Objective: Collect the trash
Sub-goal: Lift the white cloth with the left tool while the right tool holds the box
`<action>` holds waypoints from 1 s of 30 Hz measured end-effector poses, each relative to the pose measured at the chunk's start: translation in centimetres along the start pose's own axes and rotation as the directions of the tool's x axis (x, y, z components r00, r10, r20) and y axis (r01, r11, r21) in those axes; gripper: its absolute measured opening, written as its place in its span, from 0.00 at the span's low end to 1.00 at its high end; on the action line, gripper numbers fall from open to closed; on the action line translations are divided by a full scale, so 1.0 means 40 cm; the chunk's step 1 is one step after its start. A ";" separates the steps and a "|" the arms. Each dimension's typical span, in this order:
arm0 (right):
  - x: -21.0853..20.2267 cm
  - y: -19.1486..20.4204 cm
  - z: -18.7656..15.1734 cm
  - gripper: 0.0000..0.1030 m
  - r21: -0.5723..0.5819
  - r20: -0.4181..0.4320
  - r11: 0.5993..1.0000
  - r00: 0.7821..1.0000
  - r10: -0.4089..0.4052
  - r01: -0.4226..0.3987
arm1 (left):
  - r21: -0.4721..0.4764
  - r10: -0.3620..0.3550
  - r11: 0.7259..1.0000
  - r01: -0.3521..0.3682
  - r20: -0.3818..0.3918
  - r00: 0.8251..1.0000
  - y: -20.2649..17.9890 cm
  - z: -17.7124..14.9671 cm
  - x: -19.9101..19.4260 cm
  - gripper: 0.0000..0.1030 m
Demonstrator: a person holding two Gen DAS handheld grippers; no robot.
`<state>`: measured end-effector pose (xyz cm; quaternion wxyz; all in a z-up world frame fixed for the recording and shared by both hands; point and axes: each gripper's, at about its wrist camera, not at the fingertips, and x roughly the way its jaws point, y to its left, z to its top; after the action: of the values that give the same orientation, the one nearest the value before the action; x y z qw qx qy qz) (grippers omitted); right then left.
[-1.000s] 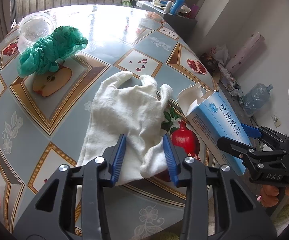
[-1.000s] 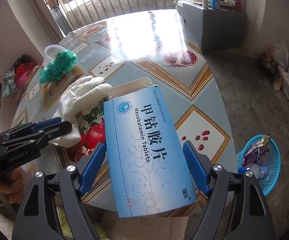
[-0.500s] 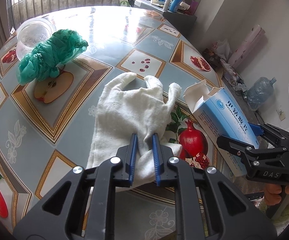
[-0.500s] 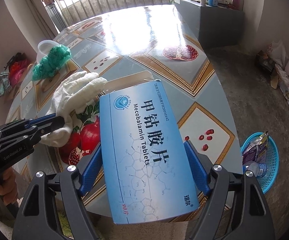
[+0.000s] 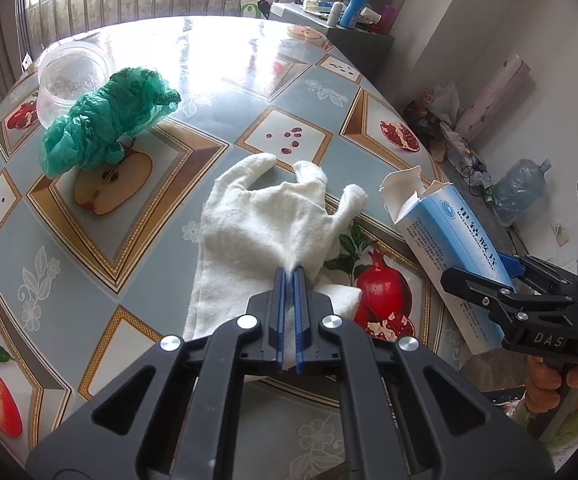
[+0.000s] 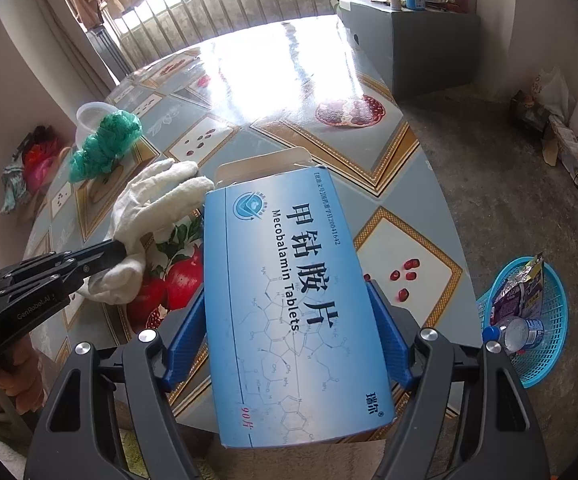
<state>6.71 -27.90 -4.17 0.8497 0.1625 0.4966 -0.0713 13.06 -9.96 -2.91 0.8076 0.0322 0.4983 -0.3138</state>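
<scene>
Left wrist view: the left tool [image 5: 289, 276] has just been closing, and its blue pads, which stood wide on either side of the cloth a second ago, are now nearly together with a fold of the white glove [image 5: 265, 216] pinched between them. The glove's wrist end bunches up at the tips while its fingers lie flat on the surface [image 5: 217, 92] just ahead of the tool. Off to this tool's right, the right tool [image 5: 509, 284] clasps the blue tablet box [image 5: 453, 240]; seen from its own camera, that right tool [image 6: 289, 300] has its jaws set wide, pads pressing both long sides of the box [image 6: 293, 292], whose open flap points away. This grip looks much as it did a second ago. Beyond the left tool, farther and to its left, a crumpled green bag [image 5: 105, 124] leans against a clear plastic jar [image 5: 69, 76]. On the floor, to the right of the right tool, a blue basket [image 6: 537, 320] already holds a wrapper and a bottle. With both pieces now gripped, they seem ready to be lifted and carried there.
</scene>
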 end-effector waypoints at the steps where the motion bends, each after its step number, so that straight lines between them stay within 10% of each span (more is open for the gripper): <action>1: -0.003 -0.004 0.000 0.71 0.007 0.003 1.000 1.000 0.005 -0.005 | -0.001 0.000 1.000 0.000 0.005 1.000 -0.001 0.002 -0.006 0.02; 30: -0.079 -0.049 0.003 0.71 0.087 0.087 0.992 0.993 0.080 -0.087 | -0.013 -0.011 1.000 0.012 0.105 0.994 -0.020 0.051 -0.114 0.02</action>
<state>4.66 -29.92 -1.79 0.8636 0.2183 0.4497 -0.0647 12.83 -9.17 2.07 0.8309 0.0074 0.4576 -0.3165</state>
